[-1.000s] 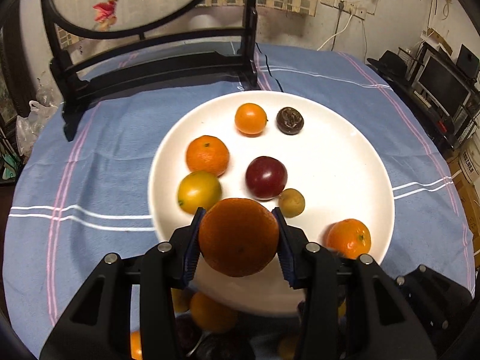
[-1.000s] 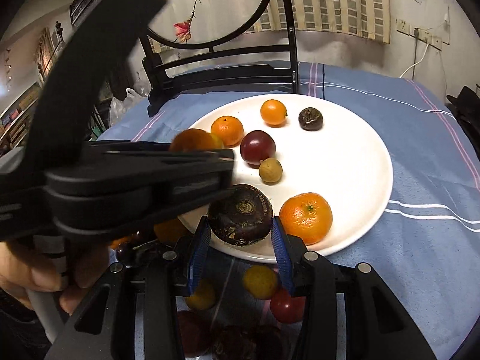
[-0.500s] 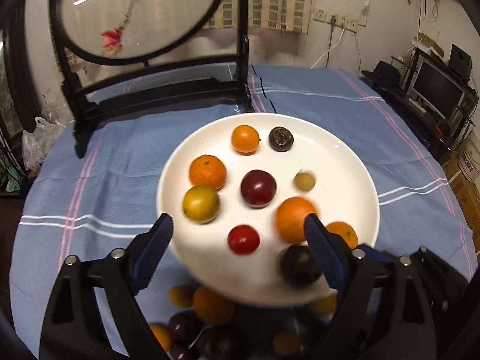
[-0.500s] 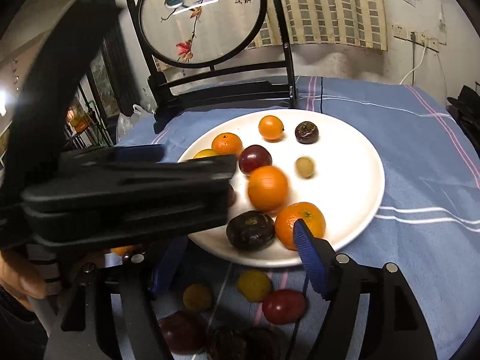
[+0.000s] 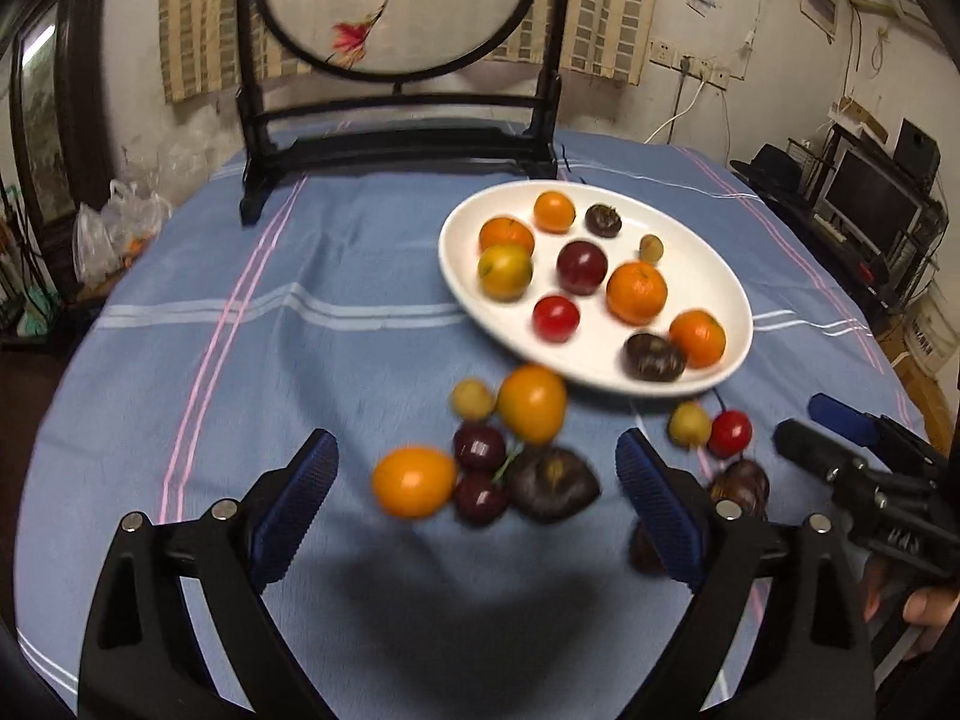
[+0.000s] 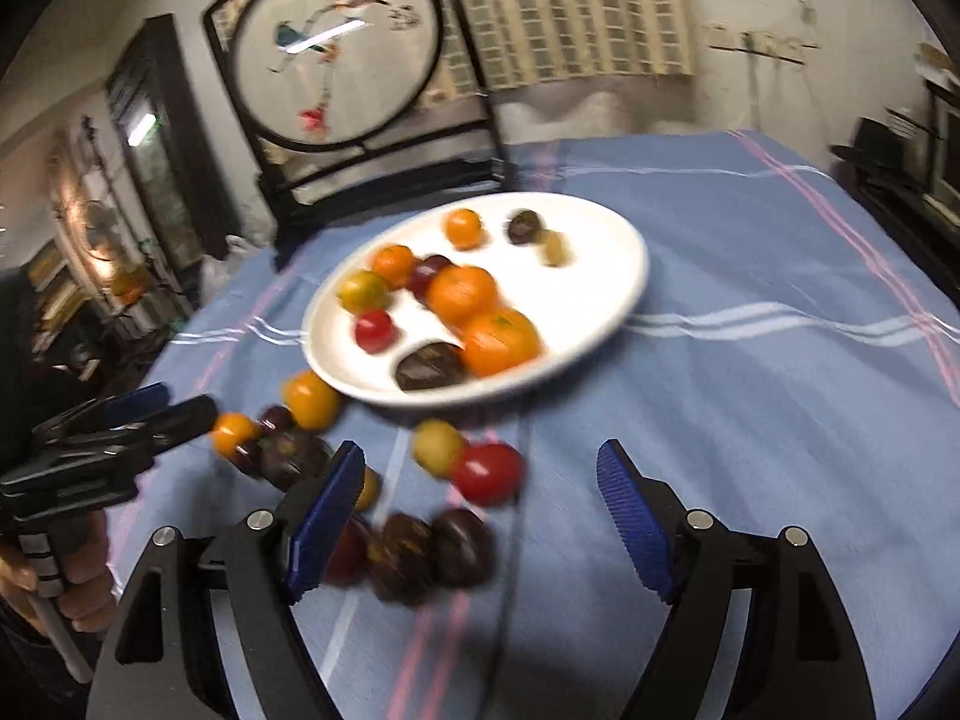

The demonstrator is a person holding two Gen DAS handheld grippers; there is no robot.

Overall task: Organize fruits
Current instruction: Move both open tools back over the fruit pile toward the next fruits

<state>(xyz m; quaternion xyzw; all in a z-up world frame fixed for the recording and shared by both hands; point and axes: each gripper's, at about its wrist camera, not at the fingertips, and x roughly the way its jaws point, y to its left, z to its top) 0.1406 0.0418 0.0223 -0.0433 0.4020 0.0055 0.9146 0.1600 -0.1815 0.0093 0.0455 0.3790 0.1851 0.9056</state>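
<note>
While 9 fruits already sit on the white plate (image 5: 735,324), among them an orange (image 5: 636,292), a red tomato (image 5: 556,318) and a dark wrinkled fruit (image 5: 653,356), about 10 more lie loose on the blue tablecloth (image 5: 300,360) just in front of it, so I judge the sorting roughly half done; the left gripper (image 5: 474,501) and right gripper (image 6: 480,516) both hang over that loose cluster (image 5: 492,456) with jaws spread wide and nothing between them
</note>
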